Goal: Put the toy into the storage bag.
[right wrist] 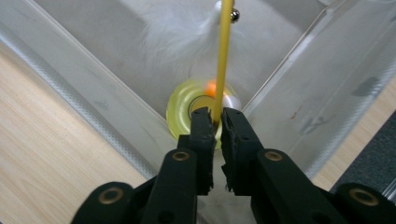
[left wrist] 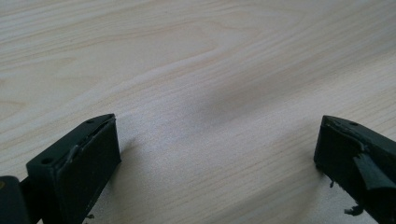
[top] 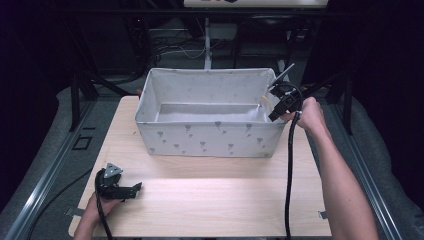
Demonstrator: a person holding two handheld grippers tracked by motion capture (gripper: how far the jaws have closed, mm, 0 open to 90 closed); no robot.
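Right gripper (right wrist: 215, 122) pinches yellow stick (right wrist: 224, 56) above translucent yellow disc (right wrist: 184, 114).

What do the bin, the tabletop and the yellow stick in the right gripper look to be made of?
Bin: soft fabric, pale grey with a small printed motif; its walls sag slightly. Tabletop: light wood or wood-look laminate, matte, with visible grain. Yellow stick: thin, smooth, probably plastic, clamped in the right gripper; white feathers fluff near its far end.
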